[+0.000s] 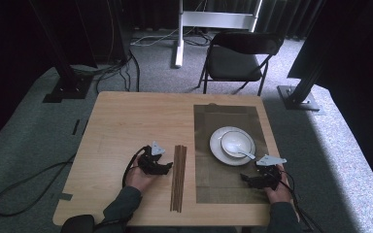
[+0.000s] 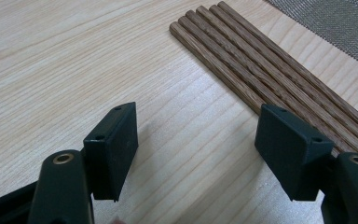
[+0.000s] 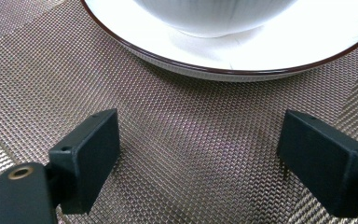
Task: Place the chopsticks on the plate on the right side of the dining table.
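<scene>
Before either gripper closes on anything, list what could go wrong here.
1. The chopsticks lie packed side by side, so the open left gripper may pinch several or scatter them.
2. The spoon leans loose in the bowl on the plate; a nudge from the open right gripper could tip it out.
3. The placemat may slide if dragged.

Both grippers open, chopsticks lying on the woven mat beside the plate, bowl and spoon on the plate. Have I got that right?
Not quite: the chopsticks lie on the bare wooden table, left of the mat, as the high view shows. The rest stands: both grippers open, bowl and spoon on the plate.
</scene>
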Action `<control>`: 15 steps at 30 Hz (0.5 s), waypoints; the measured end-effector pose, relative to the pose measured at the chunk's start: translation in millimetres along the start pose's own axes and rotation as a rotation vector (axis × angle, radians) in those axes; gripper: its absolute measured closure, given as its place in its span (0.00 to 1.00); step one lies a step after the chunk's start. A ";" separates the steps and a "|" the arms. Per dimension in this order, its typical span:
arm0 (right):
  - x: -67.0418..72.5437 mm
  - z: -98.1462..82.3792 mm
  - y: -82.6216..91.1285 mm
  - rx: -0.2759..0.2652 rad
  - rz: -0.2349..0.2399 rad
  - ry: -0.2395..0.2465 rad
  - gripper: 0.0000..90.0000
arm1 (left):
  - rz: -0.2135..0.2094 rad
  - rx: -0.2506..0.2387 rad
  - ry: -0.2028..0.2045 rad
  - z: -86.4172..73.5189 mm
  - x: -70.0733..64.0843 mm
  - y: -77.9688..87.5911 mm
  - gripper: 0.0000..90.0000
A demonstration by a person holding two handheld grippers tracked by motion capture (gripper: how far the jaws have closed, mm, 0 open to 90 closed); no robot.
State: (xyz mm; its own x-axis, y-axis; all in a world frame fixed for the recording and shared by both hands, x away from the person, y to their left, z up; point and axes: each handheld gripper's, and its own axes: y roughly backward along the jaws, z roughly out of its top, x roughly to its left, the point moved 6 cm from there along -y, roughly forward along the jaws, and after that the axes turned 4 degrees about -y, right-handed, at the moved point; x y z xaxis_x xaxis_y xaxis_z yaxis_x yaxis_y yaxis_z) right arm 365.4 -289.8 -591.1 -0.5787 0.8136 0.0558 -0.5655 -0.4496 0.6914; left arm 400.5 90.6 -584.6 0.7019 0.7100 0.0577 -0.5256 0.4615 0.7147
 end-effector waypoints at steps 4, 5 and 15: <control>0.0 0.0 0.0 0.000 0.000 0.000 0.14 | 0.005 0.001 0.007 0.3 -0.4 -0.2 0.34; 0.0 0.0 0.0 0.000 0.000 0.000 0.14 | 0.005 0.001 0.007 0.3 -0.4 -0.2 0.34; 0.0 0.0 0.0 0.000 0.000 0.000 0.14 | 0.018 0.027 0.019 -1.2 -1.0 3.4 0.34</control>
State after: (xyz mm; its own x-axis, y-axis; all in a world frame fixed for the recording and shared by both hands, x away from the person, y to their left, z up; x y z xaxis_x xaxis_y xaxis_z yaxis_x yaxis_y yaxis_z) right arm 365.4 -289.8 -591.1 -0.5785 0.8138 0.0558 -0.5655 -0.4495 0.6915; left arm 397.4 92.0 -583.0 0.6831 0.7281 0.0576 -0.5245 0.4343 0.7323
